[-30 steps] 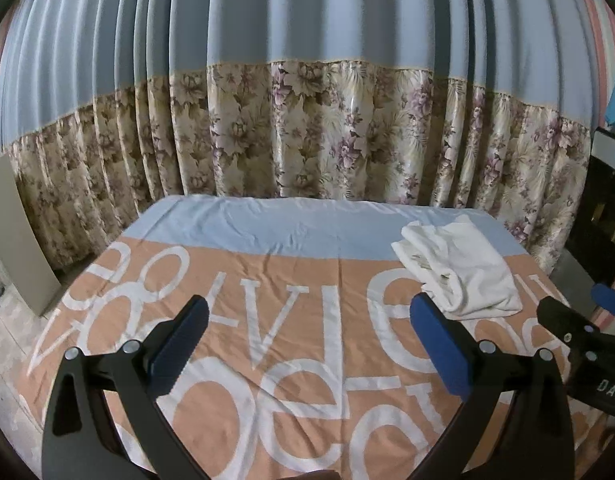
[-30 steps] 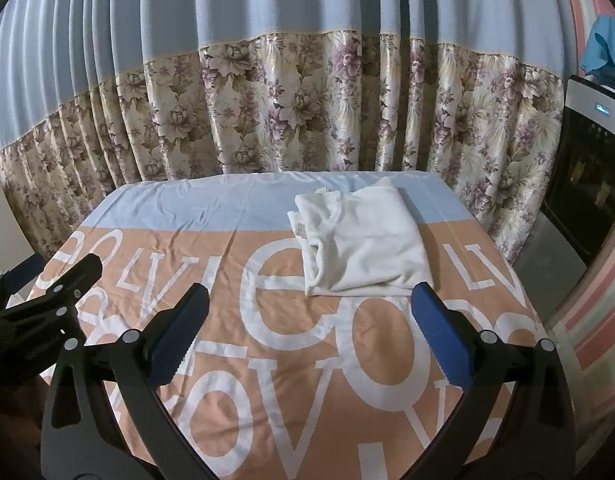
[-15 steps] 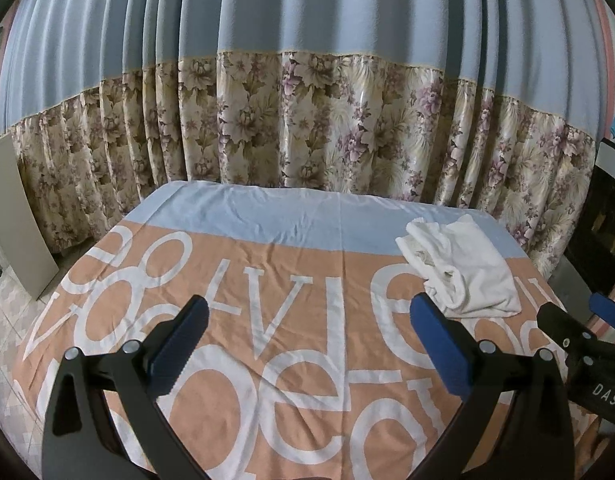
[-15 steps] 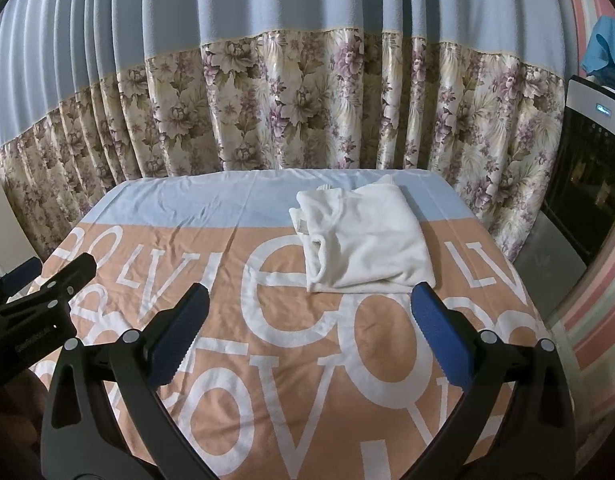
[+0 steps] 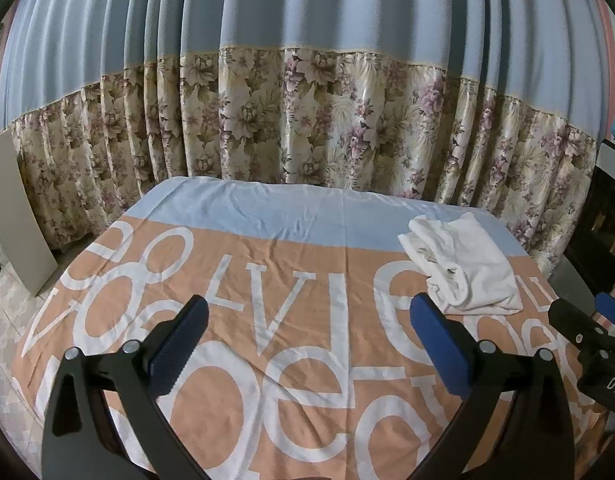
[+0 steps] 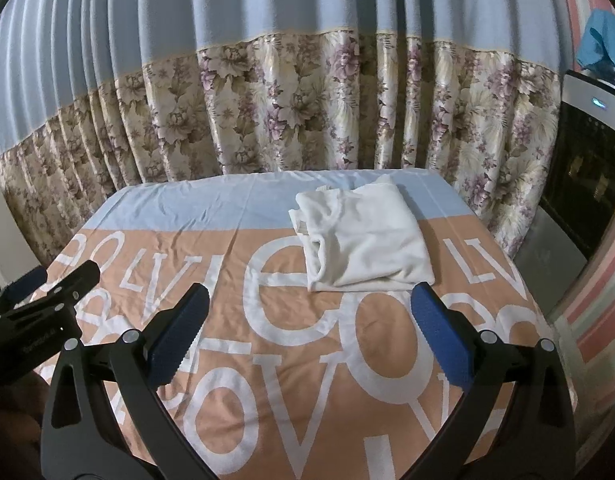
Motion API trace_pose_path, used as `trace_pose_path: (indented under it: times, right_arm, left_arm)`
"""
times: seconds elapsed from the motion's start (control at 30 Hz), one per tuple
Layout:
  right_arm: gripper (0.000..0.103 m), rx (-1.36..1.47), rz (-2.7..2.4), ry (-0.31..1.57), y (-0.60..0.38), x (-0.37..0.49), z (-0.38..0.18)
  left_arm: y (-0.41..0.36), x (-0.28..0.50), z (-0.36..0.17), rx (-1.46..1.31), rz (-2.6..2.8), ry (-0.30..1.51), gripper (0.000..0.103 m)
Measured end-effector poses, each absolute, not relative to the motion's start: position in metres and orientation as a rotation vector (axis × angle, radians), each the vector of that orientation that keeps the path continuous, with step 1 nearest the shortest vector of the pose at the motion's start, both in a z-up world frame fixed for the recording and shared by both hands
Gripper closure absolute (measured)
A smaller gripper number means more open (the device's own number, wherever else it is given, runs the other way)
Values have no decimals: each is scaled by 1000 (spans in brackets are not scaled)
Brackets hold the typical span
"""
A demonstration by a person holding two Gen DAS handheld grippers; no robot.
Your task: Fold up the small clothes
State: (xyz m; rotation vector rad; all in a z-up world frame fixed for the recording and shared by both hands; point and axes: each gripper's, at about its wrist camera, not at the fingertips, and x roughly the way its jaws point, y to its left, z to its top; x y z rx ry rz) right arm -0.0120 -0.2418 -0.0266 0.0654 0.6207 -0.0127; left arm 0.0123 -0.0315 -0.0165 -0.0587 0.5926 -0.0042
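I am looking along two sets of tongs held above a cloth-covered surface [image 5: 307, 300]. The cloth is peach with large white letters and has a pale blue band along its far edge.

My left tongs [image 5: 307, 344] are spread wide and hold nothing; their two blue pads [image 5: 179, 344] hang above the peach cloth, apart from it. My right tongs [image 6: 307, 340] are likewise spread wide and empty, above the near part of the surface.

The one garment in view is a small white garment [image 6: 363, 236], folded into a rough rectangle. It lies flat at the far right part of the surface, across the line where the peach meets the blue band. In the right wrist view it sits ahead of the tongs, nearer the right-hand pad, and does not touch either pad. In the left wrist view the same garment [image 5: 463, 264] lies far to the right, just beyond the tip of the right-hand pad, with its layered folded edges facing left.

Each camera catches the other tool: the right tongs show at the right edge of the left view [image 5: 587, 340], and the left tongs at the left edge of the right view [image 6: 43, 300].

Behind the surface hangs a pleated curtain [image 6: 287, 100], plain blue above and floral below. A dark appliance [image 6: 587, 168] stands at the right, with a blue cloth [image 6: 603, 44] on top.
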Motion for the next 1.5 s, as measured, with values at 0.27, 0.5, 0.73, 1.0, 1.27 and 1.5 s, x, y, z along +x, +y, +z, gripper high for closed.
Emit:
trace_pose_path:
  times: [0.27, 0.5, 0.73, 1.0, 1.27, 1.5]
  right_arm:
    - [3, 77, -52, 616, -250, -17, -30]
    - [3, 82, -50, 618, -250, -17, -32]
    - [3, 66, -52, 603, -253, -17, -31]
    - [3, 74, -58, 604, -256, -14, -28]
    - [3, 82, -42, 608, -257, -11, -30]
    - [3, 82, -35, 611, -255, -11, -33]
  left_arm:
    - [-36, 11, -21, -16, -20, 570, 2]
    - [-27, 13, -26, -32, 5, 584, 2]
    - [-25, 12, -25, -30, -3, 585, 2]
    - [-29, 10, -26, -13, 0, 598, 2]
    - [-27, 10, -28, -22, 12, 606, 2]
    - [-26, 10, -29, -19, 10, 609, 2]
